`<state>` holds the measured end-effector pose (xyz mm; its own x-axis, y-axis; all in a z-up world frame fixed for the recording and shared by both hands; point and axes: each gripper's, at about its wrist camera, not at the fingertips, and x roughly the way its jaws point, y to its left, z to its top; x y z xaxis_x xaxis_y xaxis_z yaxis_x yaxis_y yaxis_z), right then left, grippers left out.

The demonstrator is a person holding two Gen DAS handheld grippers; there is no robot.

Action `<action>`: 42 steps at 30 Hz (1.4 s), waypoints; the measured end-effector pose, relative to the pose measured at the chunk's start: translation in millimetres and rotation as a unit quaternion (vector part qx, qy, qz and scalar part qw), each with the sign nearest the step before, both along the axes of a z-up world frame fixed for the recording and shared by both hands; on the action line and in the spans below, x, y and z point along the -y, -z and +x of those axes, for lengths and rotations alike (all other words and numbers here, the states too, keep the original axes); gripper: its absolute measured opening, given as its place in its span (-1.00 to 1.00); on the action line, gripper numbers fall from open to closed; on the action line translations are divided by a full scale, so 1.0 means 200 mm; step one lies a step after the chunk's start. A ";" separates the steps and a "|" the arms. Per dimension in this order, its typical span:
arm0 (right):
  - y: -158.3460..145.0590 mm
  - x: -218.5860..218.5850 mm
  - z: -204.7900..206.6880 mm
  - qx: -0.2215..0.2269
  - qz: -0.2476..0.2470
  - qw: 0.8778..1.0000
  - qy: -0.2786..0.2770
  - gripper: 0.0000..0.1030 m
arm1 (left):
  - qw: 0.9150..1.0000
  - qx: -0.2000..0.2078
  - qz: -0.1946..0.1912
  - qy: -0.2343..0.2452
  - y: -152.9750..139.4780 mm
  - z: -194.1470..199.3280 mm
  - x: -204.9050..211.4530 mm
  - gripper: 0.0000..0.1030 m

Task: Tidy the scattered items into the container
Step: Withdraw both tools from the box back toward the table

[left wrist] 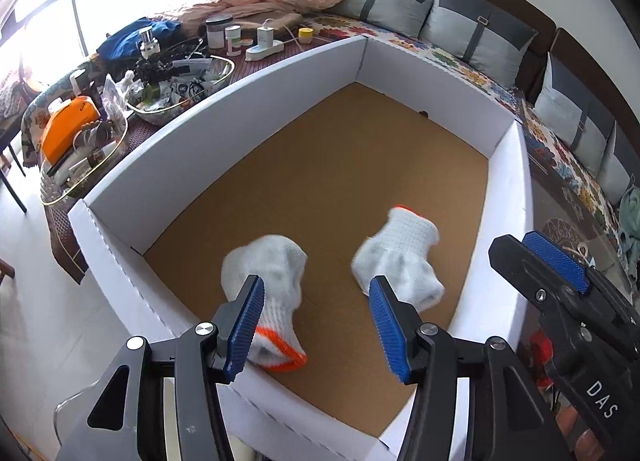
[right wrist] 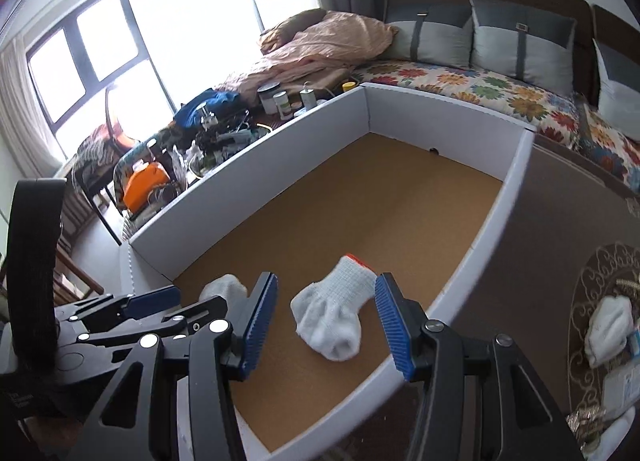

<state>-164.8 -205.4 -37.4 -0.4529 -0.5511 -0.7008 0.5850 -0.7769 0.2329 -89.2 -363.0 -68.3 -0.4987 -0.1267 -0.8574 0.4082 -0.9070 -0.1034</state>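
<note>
Two white knit gloves with orange cuffs lying apart on the brown floor of the white-walled box: left glove near the front wall, right glove beside it. Left gripper above them, jaws apart, nothing between the pads. Right gripper likewise spread and empty over the right glove. Third white glove outside on the patterned table, well apart from the box

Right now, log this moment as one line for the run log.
left gripper: open, empty | right gripper: open, empty | two gloves: in box | third glove: outside on table
</note>
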 end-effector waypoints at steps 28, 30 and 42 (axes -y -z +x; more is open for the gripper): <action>-0.01 -1.07 0.44 -0.020 -0.042 0.990 0.133 0.01 | 0.993 -0.024 -0.060 0.103 -0.13 0.27 -1.04 0.10; 0.01 -1.14 0.47 -0.023 -0.039 0.989 0.141 0.01 | 0.991 -0.018 -0.070 0.113 -0.11 0.28 -1.11 0.10; 0.15 -1.58 0.68 -0.050 -0.048 0.973 0.218 0.01 | 0.985 -0.013 -0.082 0.149 0.18 0.40 -1.43 0.45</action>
<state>-29.1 110.8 -67.0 -0.7224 -0.3515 -0.5955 0.2278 -0.9341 0.2750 -9.7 -78.0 -103.3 -0.5558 -0.1065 -0.8245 0.1206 -0.9916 0.0468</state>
